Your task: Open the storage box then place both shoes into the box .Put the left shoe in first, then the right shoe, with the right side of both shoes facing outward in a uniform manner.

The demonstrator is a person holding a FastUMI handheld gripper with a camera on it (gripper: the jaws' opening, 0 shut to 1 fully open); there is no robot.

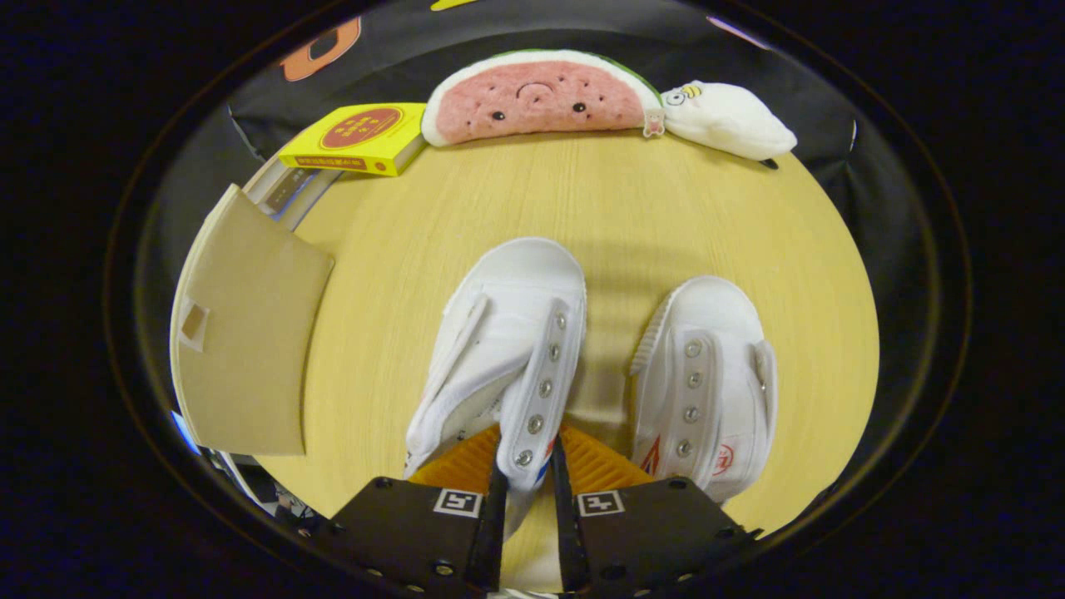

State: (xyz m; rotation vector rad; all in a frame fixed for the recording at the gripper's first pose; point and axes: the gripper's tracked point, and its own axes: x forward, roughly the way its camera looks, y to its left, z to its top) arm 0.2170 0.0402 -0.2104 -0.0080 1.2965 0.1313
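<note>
The gripper [527, 466] is closed narrow on the eyelet flap of the left shoe [507, 349], the flap being pinched between both fingers [466, 462]; the grip is taken on the upper's edge, presumably so the shoe can be lifted and turned without crushing it. The heel of that shoe is hidden under the fingers, so how deep the hold goes cannot be judged. Just to the right, apart from it, the right shoe [707, 374] rests on the table [599, 208], its heel end cut off. Further left, the box lid [245, 341] is seen raised (a tan flap, apparently already open); the box's inside is hidden behind it. Far across the table lie a yellow box [358, 137], a watermelon plush [537, 98] and a white plush [728, 119].
</note>
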